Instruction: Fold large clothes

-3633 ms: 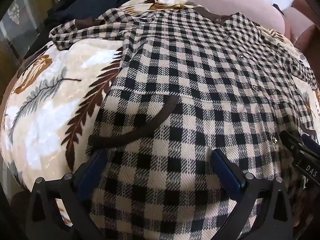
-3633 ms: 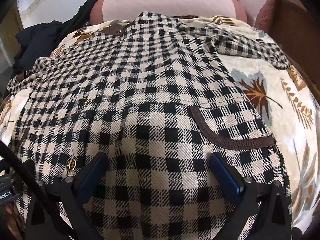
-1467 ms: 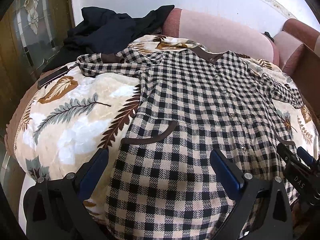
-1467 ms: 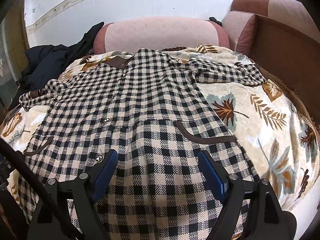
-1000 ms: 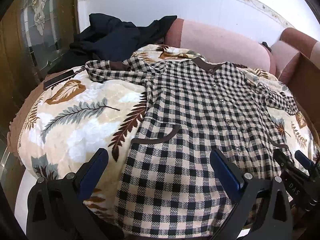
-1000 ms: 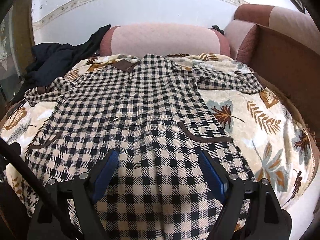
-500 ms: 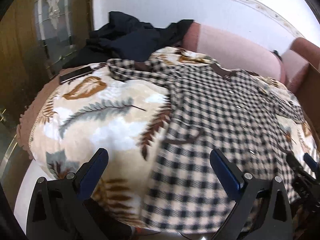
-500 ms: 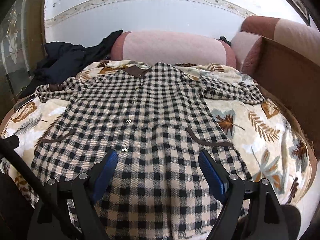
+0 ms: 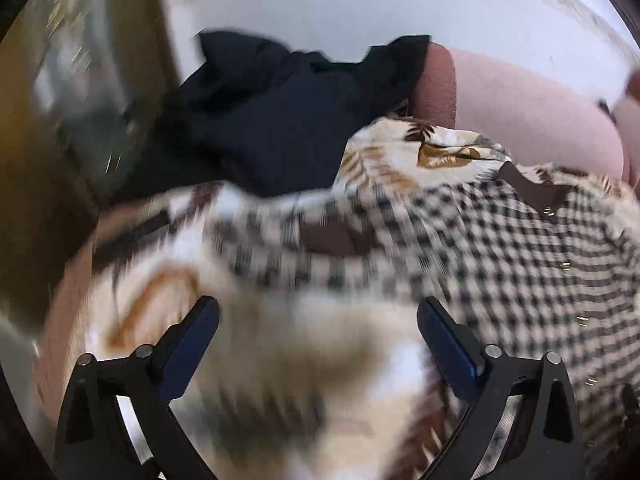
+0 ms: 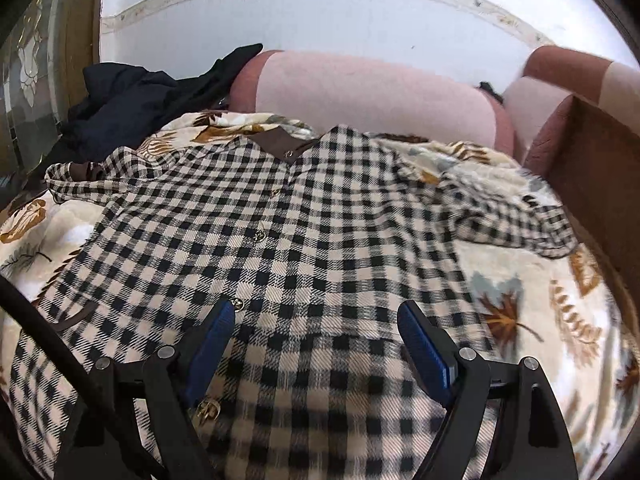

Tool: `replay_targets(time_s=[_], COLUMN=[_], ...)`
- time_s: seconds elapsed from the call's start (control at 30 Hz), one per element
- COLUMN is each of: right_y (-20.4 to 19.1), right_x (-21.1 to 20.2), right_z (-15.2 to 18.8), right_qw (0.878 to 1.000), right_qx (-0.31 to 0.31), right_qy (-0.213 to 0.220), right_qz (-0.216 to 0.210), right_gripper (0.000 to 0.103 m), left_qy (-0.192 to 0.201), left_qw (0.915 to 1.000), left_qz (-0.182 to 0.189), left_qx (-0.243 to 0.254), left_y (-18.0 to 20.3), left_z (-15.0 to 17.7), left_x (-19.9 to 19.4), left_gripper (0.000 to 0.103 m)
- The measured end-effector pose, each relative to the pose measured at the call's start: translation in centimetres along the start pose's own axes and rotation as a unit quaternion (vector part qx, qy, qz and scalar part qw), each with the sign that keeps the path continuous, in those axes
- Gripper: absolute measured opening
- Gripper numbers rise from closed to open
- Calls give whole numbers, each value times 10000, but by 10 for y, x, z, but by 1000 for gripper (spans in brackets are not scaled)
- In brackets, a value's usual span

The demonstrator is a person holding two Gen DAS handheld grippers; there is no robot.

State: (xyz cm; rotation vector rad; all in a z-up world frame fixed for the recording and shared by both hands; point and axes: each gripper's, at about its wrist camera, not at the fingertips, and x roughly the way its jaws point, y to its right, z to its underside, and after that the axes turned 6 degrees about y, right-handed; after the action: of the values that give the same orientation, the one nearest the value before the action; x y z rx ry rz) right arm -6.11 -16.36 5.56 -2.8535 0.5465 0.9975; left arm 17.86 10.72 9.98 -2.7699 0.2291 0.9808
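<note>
2 claws spread wide, left claw (image 9: pixel 318 330), right claw (image 10: pixel 316 330), over checked shirt (image 10: pixel 320 240)

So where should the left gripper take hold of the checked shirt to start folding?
Probably the brown-cuffed sleeve end of the checked shirt. It lies outstretched on the leaf blanket, just ahead of the open left gripper, so come in low from the outer side.

A: Right wrist view? Low over the checked shirt (image 10: pixel 320 240), looking up its length toward the brown collar (image 10: pixel 282 145) and the pink bolster (image 10: pixel 372 96) beyond.

B: Left wrist view sits off the shirt's left, blurred, nearer the dark clothes heap (image 9: pixel 272 120). Both share collar, bolster, heap, leaf-print blanket (image 9: pixel 280 360).
</note>
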Motion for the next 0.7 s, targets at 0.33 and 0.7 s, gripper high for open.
replay_targets(time_s=[0.33,0.7], right_y=[10,7], right_x=[48,51], right_z=[18,19], right_qw=[9952,9955], right_qx=[380,320], right_qy=[-831,-832], right_qz=[-359,-311], right_gripper=[88,89], left_qy=[-1196,-353], left_qw=[9879,9843], left_qz=[149,-1000], left_qx=[979,-1414], left_y=[19,-140], left_z=[-16,-40], left_x=[121,59], left_gripper=[21,7])
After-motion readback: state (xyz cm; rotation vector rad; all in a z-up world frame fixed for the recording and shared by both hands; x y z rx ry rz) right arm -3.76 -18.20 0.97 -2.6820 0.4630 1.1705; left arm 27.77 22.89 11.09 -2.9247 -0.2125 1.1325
